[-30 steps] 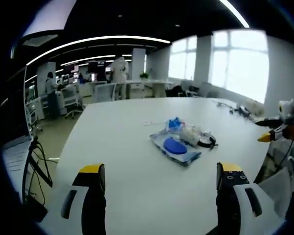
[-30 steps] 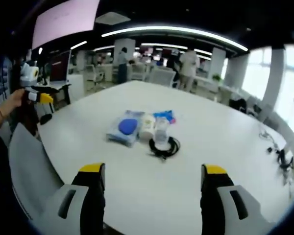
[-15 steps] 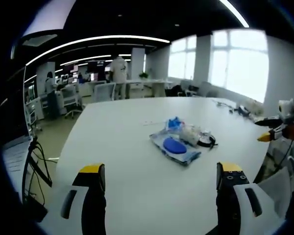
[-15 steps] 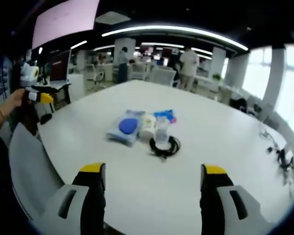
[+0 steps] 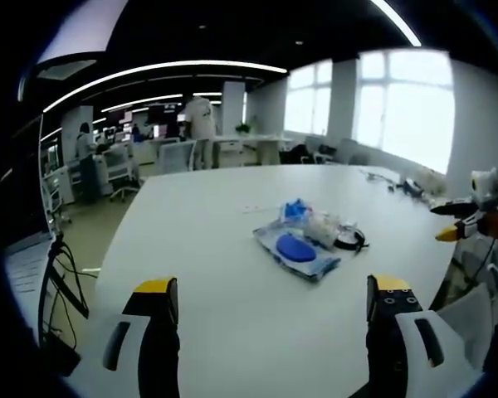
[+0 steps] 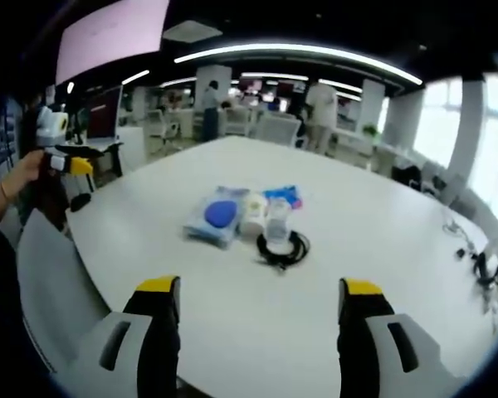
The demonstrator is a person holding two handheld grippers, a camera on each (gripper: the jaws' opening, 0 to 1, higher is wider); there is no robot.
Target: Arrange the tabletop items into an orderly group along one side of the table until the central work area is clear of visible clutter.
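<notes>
A small heap of items lies in the middle of a large white table (image 5: 207,249) (image 6: 191,307). A clear pouch with a blue oval pad (image 5: 295,246) (image 6: 220,214) is nearest the table's edge. Beside it stand a white tub (image 6: 251,213) and a clear cup (image 6: 278,220), with a blue wrapper (image 5: 295,208) (image 6: 282,196) behind. A coiled black cable (image 5: 349,239) (image 6: 283,248) lies against the cup. My left gripper (image 5: 270,290) is open above the near table edge. My right gripper (image 6: 253,290) is open too, well short of the heap. In each view the other gripper (image 5: 461,220) (image 6: 62,162) shows at the edge, held by a hand.
A grey chair back (image 6: 54,282) stands at the table's edge on the left of the right gripper view. Cables and small gear (image 5: 402,184) (image 6: 473,261) lie at the far side near the windows. Desks, chairs and people fill the office behind.
</notes>
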